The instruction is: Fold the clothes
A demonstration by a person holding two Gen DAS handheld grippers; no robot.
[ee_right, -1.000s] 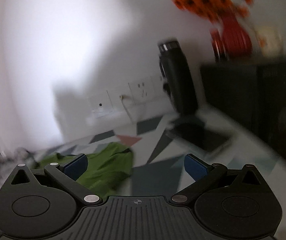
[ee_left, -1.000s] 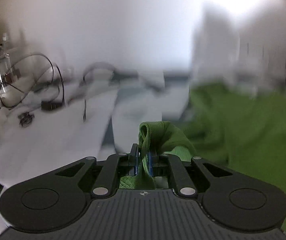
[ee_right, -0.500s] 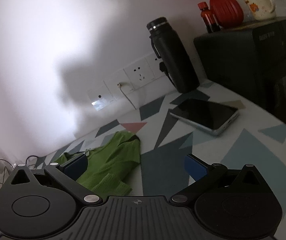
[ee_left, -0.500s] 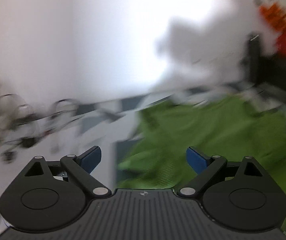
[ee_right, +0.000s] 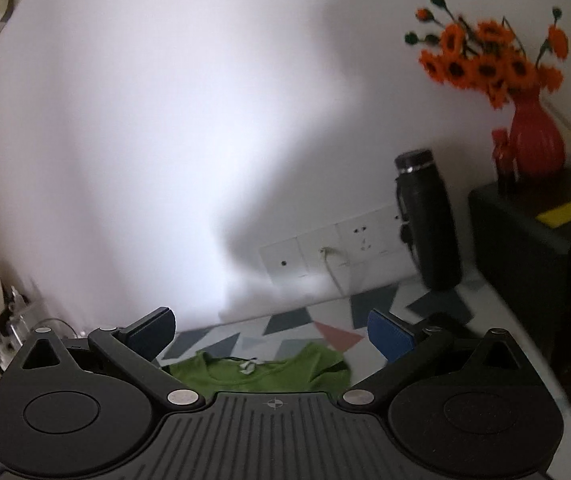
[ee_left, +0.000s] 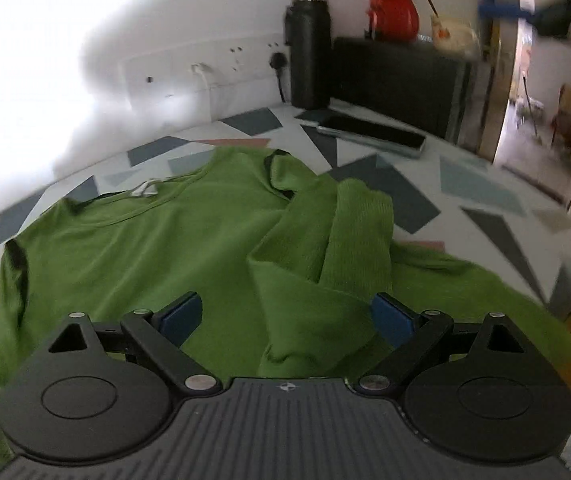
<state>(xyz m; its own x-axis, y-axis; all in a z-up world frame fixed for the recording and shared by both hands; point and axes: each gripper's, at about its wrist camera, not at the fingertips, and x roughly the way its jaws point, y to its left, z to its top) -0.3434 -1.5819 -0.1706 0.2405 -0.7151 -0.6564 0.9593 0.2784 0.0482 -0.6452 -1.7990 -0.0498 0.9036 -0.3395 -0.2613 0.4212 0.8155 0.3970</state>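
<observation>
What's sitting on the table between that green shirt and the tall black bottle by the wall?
In the left wrist view, a phone lies flat between the green shirt and the black bottle, close to the bottle's foot.

The left gripper (ee_left: 285,314) was wide open, and its two blue fingers (ee_left: 179,316) stood far apart with nothing between them. It was tipped down toward the table. The right gripper (ee_right: 271,330) was wide open too, and its blue fingers (ee_right: 389,338) held nothing. It was lifted up and pointed more at the wall than down. Both grippers were apart from each other.
</observation>
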